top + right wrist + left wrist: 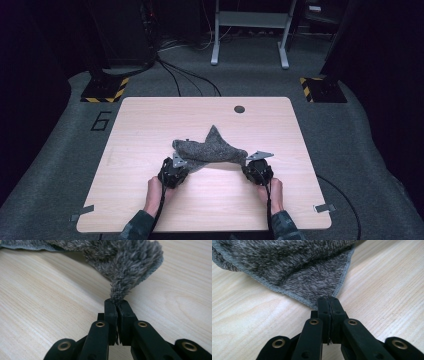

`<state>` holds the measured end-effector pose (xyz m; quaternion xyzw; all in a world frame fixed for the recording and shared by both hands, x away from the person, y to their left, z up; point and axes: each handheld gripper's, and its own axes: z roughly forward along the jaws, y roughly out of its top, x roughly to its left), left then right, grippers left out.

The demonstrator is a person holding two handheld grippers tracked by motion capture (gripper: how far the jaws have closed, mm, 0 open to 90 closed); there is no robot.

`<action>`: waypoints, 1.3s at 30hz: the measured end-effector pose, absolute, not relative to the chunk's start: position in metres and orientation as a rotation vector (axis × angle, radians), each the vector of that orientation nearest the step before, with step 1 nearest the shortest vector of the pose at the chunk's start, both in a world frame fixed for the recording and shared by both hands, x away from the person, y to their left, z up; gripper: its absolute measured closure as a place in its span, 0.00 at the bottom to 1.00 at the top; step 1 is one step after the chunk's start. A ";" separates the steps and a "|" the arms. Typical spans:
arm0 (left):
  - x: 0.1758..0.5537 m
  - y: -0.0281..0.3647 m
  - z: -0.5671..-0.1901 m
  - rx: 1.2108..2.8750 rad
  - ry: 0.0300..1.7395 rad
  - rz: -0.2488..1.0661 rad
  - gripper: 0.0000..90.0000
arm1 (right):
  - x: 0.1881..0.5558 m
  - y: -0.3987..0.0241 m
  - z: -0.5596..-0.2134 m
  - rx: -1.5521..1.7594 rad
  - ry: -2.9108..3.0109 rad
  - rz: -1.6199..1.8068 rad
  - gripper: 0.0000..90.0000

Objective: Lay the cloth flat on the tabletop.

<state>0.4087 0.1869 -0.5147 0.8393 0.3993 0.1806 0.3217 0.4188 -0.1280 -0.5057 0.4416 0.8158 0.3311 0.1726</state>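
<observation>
Left side: the left gripper (174, 169) sits at the near left end of the grey towel (210, 147), held in the person's left hand (155, 192). In the left gripper view its jaws are pressed together on a stitched corner of the towel (294, 267), the hemmed edges running away from the pinch on both sides. The corner is nipped right at its tip.

Centre: the towel lies on the wooden table (150, 120), about midway between left and right and slightly nearer the person than the far edge. It is not flat. The cloth is bunched along its near edge between the two grippers, and one point of it sticks out toward the far side. A round hole (239, 109) in the tabletop lies well apart from the towel, toward the far edge.

Right side: the right gripper (256, 167), in the right hand (272, 192), meets the towel's near right end. In the right gripper view its jaws are closed on a gathered tuft of the pile (130, 262), not on a clean hem.

Assessment: both grasps appear secured, so the pick-up stage is judged complete. The cloth is not yet spread or folded; straightening it and any folding remain. The right grasp, on bunched fabric, looks the less tidy of the two.
</observation>
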 end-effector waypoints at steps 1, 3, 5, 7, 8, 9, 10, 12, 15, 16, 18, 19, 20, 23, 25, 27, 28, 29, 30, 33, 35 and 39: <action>0.409 0.187 -0.515 2.204 1.049 0.474 1.00 | 0.419 -0.128 -0.506 1.253 2.315 0.939 0.97; 0.410 0.190 -0.514 2.214 1.039 0.465 1.00 | 0.417 -0.131 -0.502 1.254 2.301 0.961 0.97; 0.410 0.192 -0.514 2.197 1.047 0.478 1.00 | 0.416 -0.132 -0.501 1.264 2.298 0.966 0.97; 0.410 0.197 -0.511 2.177 1.049 0.479 1.00 | 0.415 -0.137 -0.498 1.240 2.294 0.982 0.98; 0.409 0.199 -0.509 2.163 1.052 0.487 1.00 | 0.414 -0.138 -0.496 1.265 2.280 0.994 0.98; 0.409 0.201 -0.508 2.148 1.054 0.496 1.00 | 0.413 -0.142 -0.493 1.245 2.283 1.002 0.98; 0.409 0.201 -0.508 2.148 1.054 0.496 1.00 | 0.413 -0.142 -0.493 1.245 2.283 1.002 0.98; 0.408 0.204 -0.505 2.159 1.044 0.493 1.00 | 0.412 -0.145 -0.490 1.265 2.282 1.019 0.98; 0.409 0.208 -0.503 2.137 1.047 0.496 1.00 | 0.411 -0.146 -0.487 1.246 2.286 1.024 0.98; 0.411 0.209 -0.503 2.134 1.047 0.496 1.00 | 0.413 -0.147 -0.484 1.239 2.289 1.026 0.98; 0.417 0.210 -0.497 2.146 1.043 0.507 1.00 | 0.423 -0.147 -0.477 1.226 2.288 1.019 0.98; 0.431 0.212 -0.488 2.134 1.043 0.544 1.00 | 0.430 -0.147 -0.471 1.220 2.283 1.015 0.98; 0.442 0.213 -0.480 2.127 1.044 0.554 1.00 | 0.439 -0.146 -0.464 1.202 2.279 1.013 0.99; 0.466 0.214 -0.460 2.110 1.052 0.594 1.00 | 0.467 -0.142 -0.443 1.191 2.258 1.015 0.99; 0.493 0.214 -0.434 2.094 1.068 0.641 1.00 | 0.496 -0.138 -0.418 1.140 2.240 0.997 0.99; 0.516 0.215 -0.406 2.033 1.092 0.702 1.00 | 0.523 -0.135 -0.390 1.140 2.198 1.013 0.99; 0.525 0.216 -0.390 2.005 1.099 0.729 1.00 | 0.531 -0.133 -0.378 1.175 2.174 1.020 0.99; 0.533 0.218 -0.373 1.984 1.106 0.750 1.00 | 0.542 -0.134 -0.363 1.143 2.156 1.010 0.99; 0.538 0.219 -0.353 1.946 1.102 0.791 1.00 | 0.549 -0.134 -0.347 1.151 2.129 1.034 0.99; 0.538 0.223 -0.308 1.901 1.050 0.870 1.00 | 0.554 -0.137 -0.297 1.116 2.045 1.128 0.99; 0.535 0.224 -0.303 1.897 1.033 0.882 1.00 | 0.545 -0.137 -0.287 1.095 2.030 1.154 0.99; 0.515 0.226 -0.312 1.936 0.978 0.840 1.00 | 0.527 -0.138 -0.292 1.063 2.057 1.168 0.99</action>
